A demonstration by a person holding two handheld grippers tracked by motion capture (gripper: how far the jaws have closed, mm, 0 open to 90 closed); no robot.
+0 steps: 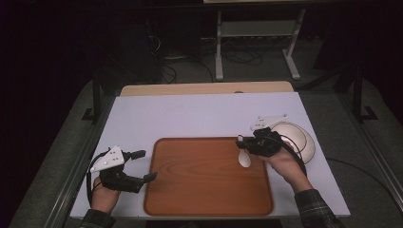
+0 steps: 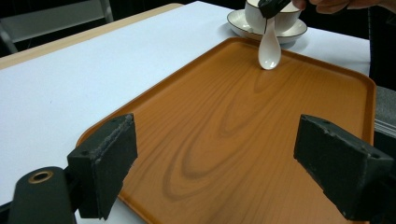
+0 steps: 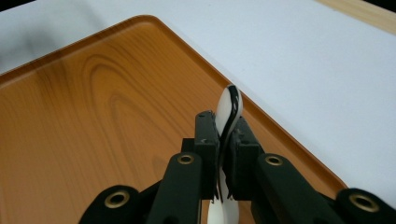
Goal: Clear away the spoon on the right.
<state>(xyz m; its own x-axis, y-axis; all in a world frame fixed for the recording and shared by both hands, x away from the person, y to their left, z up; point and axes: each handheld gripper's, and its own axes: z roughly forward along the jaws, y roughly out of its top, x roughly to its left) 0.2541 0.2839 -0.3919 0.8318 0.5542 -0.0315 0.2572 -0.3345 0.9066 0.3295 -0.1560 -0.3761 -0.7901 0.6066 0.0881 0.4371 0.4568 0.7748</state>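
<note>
The right gripper (image 3: 227, 140) has its two black jaws pressed together on the handle of a white spoon (image 3: 229, 112) with a dark edge line, the handle tip sticking up past the pads in the right gripper view and the rest of the spoon dropping below them. In the left gripper view the spoon (image 2: 270, 46) hangs bowl-down from that gripper over the far right part of the wooden tray (image 2: 224, 121), its bowl at or just above the tray surface; whether it touches cannot be told. In the high view the right gripper (image 1: 247, 145) sits over the tray's right edge, the right hand (image 1: 285, 164) behind it and a plaid sleeve (image 1: 316, 209) at the near right. Just to the right, on the white table cover (image 1: 199, 114), a white bowl (image 2: 273, 16) stands on a white saucer (image 2: 243, 25) with a dark rim. The left gripper (image 1: 147, 165) has its jaws wide apart and empty; its pads (image 2: 105, 163) frame the near left of the tray in its own view. In the high view it lies on the white cover just left of the tray (image 1: 204, 199), held by the left hand (image 1: 105, 192), with the grey three-cornered plate (image 1: 108, 158) on top.
</note>
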